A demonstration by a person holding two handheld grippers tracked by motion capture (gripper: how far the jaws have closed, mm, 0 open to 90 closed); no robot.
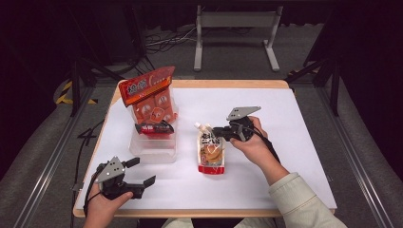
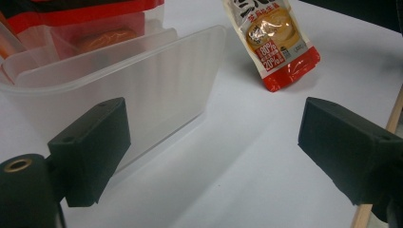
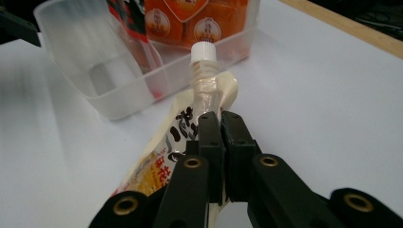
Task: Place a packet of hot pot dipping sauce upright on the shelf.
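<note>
The right tongs (image 3: pixel 221 118) pinch the spouted pouch (image 1: pixel 210 151) near its neck, cap toward the desk's (image 1: pixel 294 142) far edge, long axis far-to-near. Left tongs (image 1: pixel 142 171) gape wide at the near-left corner, beside the clear tub (image 1: pixel 153 151).

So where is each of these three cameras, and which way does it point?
High view: above the person's side, looking down at the white table; both hands with grippers show.
Left gripper view: rides the left gripper, facing the clear tub; its open fingers show.
Right gripper view: rides the right gripper, fingers shut on the spouted pouch.
All three share tub and pouch.
</note>
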